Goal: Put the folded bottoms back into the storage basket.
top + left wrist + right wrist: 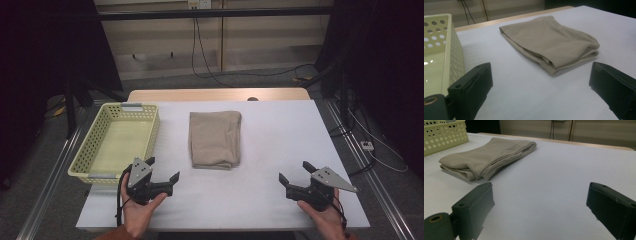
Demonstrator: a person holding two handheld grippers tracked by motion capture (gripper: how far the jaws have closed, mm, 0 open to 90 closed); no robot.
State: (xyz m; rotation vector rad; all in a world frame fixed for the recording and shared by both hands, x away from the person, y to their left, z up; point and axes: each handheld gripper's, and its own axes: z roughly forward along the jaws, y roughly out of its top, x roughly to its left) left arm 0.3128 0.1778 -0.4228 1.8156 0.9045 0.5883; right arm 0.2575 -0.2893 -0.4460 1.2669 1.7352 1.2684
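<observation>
I have nothing in hand at this point. In the high view my left gripper (pixel 162 170) sits at the lower left of the frame, just below the near corner of the yellow basket (pixel 86 159), and its jaws stand released, wide apart, with bare white surface (pixel 280 135) between them. My right gripper (pixel 295 172) is at the lower right, its jaws likewise spread and holding nothing. Both gripper views bear that out: two black jaws rise from the bottom corners of each frame with only the surface between them.

The folded beige cloth (pixel 215 139) lies in the middle of the high view, flat on the surface, just to the right of the basket and apart from it. In the left gripper view the folded beige cloth (pixel 551 42) fills the upper centre, its layered edge turned toward me; in the right gripper view it lies at the upper left, with the basket's perforated wall behind it at the top left corner. The cloth is well ahead of both grippers and neither touches it.

The basket looks empty as far as I can see into it. My reading is that the work on the cloth has not begun: the reach, the grasp and, if the basket is the goal, the lift across to it are all left to do.
</observation>
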